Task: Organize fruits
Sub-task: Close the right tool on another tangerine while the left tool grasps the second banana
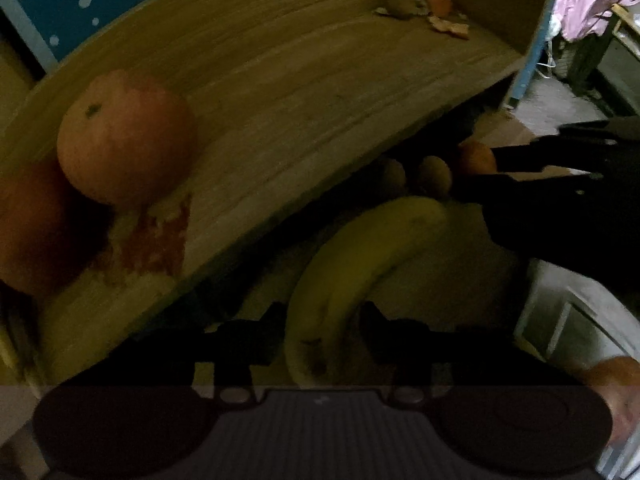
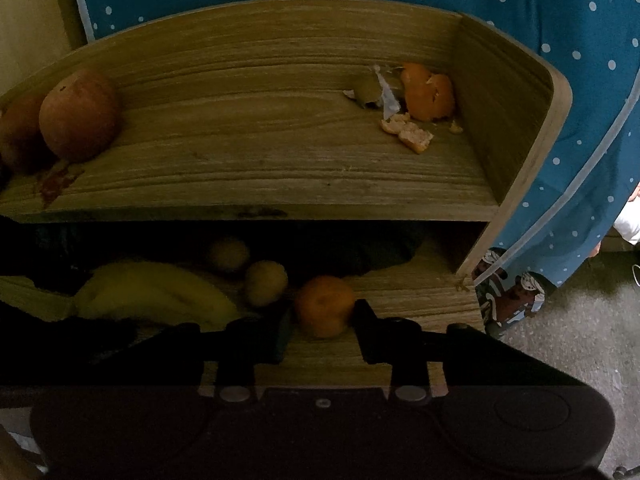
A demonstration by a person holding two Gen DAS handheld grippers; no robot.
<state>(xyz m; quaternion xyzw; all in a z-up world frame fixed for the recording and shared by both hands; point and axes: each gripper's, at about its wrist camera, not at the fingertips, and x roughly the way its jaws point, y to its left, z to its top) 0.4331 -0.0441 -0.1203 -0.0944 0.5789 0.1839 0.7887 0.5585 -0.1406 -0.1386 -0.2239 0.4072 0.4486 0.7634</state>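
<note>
Left gripper (image 1: 322, 330) is sitting nearest the left wrist cam, fingers lying either side of the banana (image 1: 352, 264) and closing on its lower end; exact contact is too dark to confirm. Banana is lying on the lower shelf (image 2: 412, 288), curving up toward two kiwis (image 1: 416, 174).

Right wrist view, going L to R: banana, then kiwis, then the small orange (image 2: 326, 306) sitting between the right gripper's (image 2: 324, 338) fingers, which are pressing against both its sides, orange resting on the lower shelf near its front.

Upper shelf (image 2: 260, 152) is holding two reddish apples (image 2: 78, 114) at far L w/ red scraps beside them, and orange peel (image 2: 426, 94) w/ bits at far R, by the side wall.
</note>
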